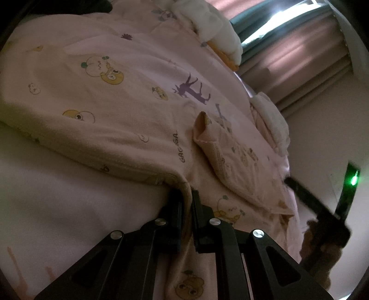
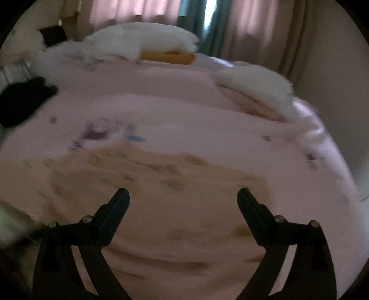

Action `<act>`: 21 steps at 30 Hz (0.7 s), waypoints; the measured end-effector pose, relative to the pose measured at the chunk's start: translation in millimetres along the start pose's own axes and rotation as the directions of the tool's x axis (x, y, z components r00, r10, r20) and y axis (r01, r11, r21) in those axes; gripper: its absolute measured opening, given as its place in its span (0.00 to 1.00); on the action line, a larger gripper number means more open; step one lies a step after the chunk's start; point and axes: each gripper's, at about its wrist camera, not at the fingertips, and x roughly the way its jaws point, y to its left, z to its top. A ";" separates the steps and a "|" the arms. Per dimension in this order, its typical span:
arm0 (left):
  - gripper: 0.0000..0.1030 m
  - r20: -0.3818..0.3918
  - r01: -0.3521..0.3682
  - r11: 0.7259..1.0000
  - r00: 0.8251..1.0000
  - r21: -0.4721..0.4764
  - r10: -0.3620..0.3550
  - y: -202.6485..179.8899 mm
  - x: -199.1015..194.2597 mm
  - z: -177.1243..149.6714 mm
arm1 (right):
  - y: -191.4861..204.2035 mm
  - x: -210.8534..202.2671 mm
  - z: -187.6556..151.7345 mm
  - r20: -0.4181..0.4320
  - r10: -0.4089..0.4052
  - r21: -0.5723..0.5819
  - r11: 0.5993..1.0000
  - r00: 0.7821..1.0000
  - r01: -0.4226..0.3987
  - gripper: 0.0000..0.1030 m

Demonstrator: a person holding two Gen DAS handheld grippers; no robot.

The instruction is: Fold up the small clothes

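Pinching a fold of the pale peach garment (image 1: 120, 129), the left gripper (image 1: 186, 196) is sitting at the bottom of the left wrist view with its jaws nearly together and the cloth's edge running up between them. The garment, printed with small cartoon animals and a line of letters, is lying spread over the pink bedspread (image 1: 161, 46) — its near edge is hanging at the side of the white mattress (image 1: 57, 196). A sleeve (image 1: 233, 157) is lying folded across the body of the garment, its open cuff pointing up the bed. White fluffy blankets (image 1: 214, 30) are sitting at the far end of the bed, and pinkish curtains (image 1: 299, 57) are hanging beyond them. At the right edge the other gripper is showing as a dark shape with a green light (image 1: 354, 180), held in a hand (image 1: 316, 249), just beside the garment. In the right wrist view, which is blurred, the right gripper (image 2: 183, 196) is standing with its jaws spread wide and holding nothing; its two fingers (image 2: 115, 207) are hanging over the same garment (image 2: 161, 184) on the bedspread (image 2: 184, 103). A black item (image 2: 23, 101) is lying at the left of the bed, and white blankets (image 2: 143, 39) and an orange cushion (image 2: 168, 57) are lying at the far end before the curtains (image 2: 138, 11).
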 end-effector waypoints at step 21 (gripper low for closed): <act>0.86 0.321 -0.371 0.928 0.883 0.029 0.343 -24.9 -83.7 2.8 | -112.8 -11.9 -78.6 -0.131 0.075 0.109 0.992 0.989 -0.061 0.92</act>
